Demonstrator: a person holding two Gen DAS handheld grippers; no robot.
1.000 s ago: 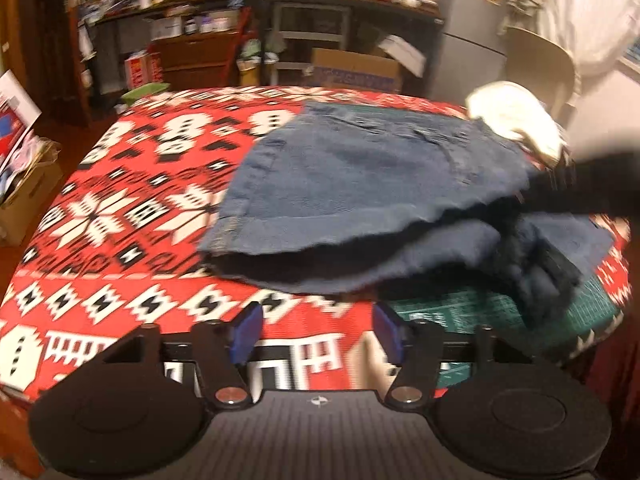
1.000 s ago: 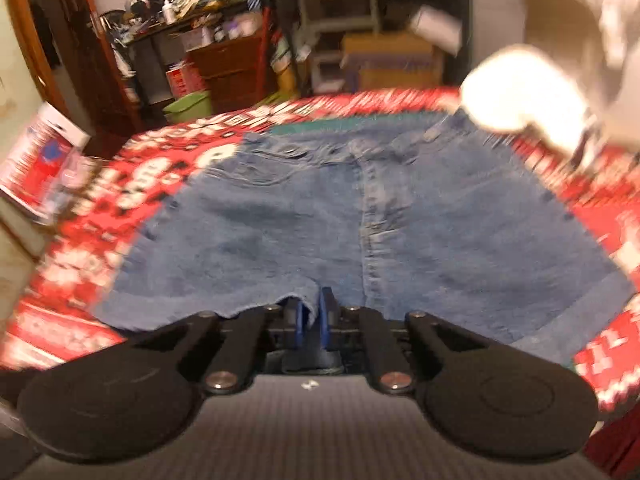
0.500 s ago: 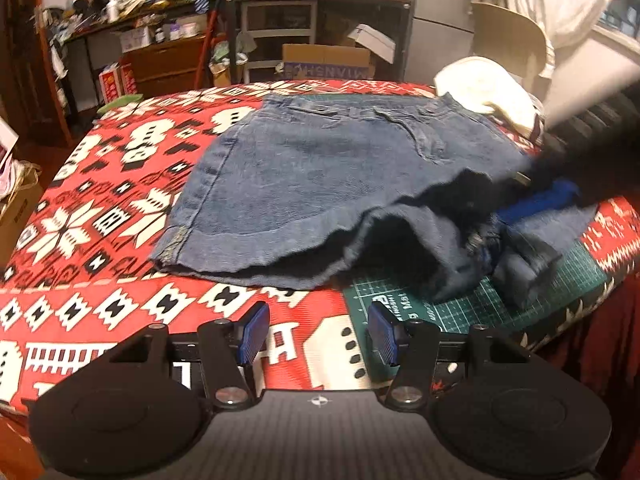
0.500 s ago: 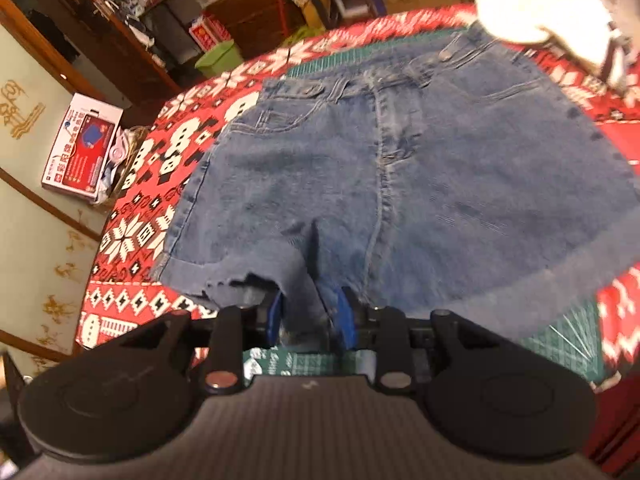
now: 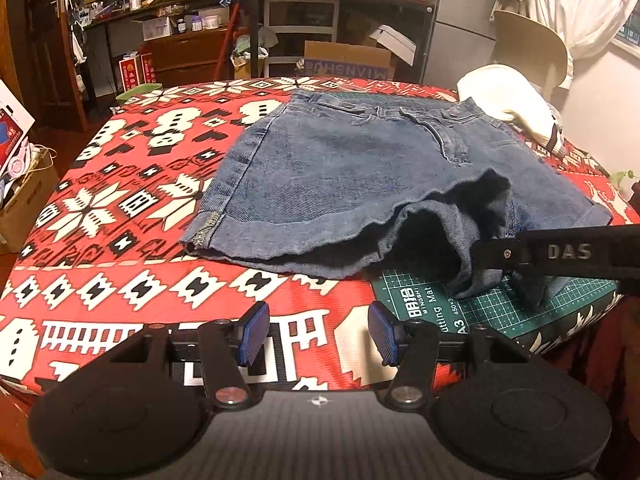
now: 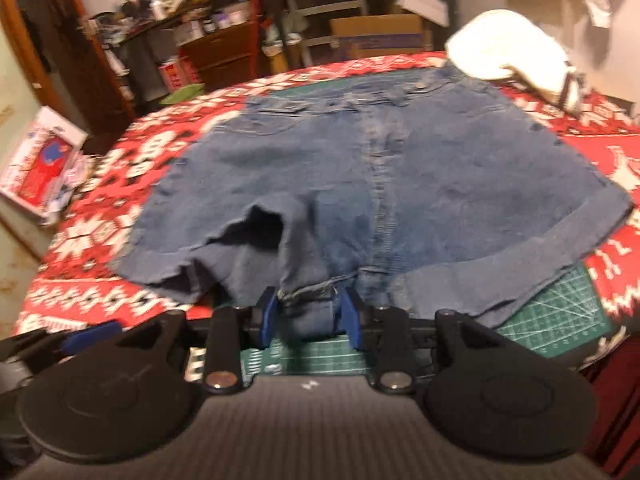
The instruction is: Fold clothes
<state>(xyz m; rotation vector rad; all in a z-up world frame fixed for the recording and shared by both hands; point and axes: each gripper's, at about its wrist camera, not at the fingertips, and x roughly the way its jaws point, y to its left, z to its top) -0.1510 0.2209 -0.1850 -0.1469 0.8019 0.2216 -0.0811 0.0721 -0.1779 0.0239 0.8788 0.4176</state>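
Cluttered room behind: shelves, boxes, a pale chair. Nearer, a red patterned tablecloth (image 5: 120, 208) over the table, a green cutting mat (image 5: 500, 308) showing at the near right edge. Across the middle, denim shorts (image 5: 360, 168), spread front-up, waistband at the far side, leg hems toward the near edge, long axis running left to right. Faded blue, cuffed hems, left leg opening gaping and rumpled rather than flat. Just beyond the far right corner, a cream folded garment (image 5: 508, 96). Right gripper (image 6: 310, 312) at the crotch, blue pads parted with a bunch of denim between them, jaws having just been opening, so apparently letting go, not clamping; whether a pad touches the fabric, hard to tell. Left gripper (image 5: 316, 332) half open, empty, over bare cloth near the left leg hem, shorts lying just beyond its fingers. Probably next: a grip on a side edge, to fold one half across the other.
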